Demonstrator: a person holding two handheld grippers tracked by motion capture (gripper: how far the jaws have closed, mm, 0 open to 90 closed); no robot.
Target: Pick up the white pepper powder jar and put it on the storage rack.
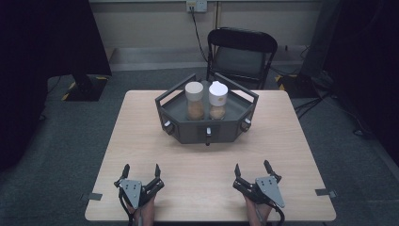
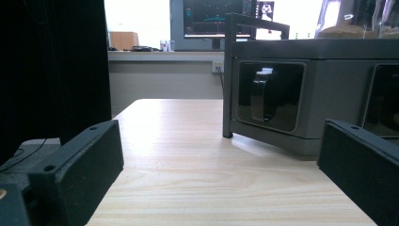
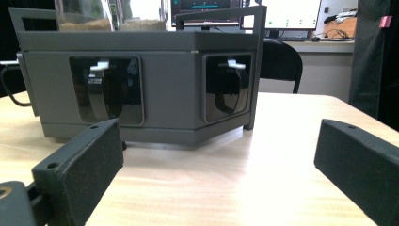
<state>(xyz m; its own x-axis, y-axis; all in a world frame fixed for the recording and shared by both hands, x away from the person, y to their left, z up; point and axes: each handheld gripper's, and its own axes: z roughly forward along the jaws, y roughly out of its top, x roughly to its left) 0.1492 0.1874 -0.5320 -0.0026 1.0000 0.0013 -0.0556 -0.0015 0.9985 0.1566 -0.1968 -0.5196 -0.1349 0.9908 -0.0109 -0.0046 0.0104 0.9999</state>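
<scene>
A dark grey hexagonal tray (image 1: 188,134) with raised rails stands at the far middle of the wooden table (image 1: 141,141). Two clear jars of brown grains stand inside it: one with a tan lid (image 1: 194,100) on the left, one with a white lid (image 1: 218,100) on the right. My left gripper (image 1: 141,171) rests near the front left edge, open with nothing between its jaws. Near the front right edge my right gripper (image 1: 252,168) is open too and holds nothing. The tray's side wall (image 2: 329,94) rises ahead of the left jaws, and its front wall (image 3: 174,89) ahead of the right ones.
A black folding chair (image 1: 241,54) stands behind the table's far edge. Cables lie on the floor at the right (image 1: 324,94). A dark stand base (image 1: 84,87) sits on the floor at the far left. Bare tabletop lies between the grippers and the tray.
</scene>
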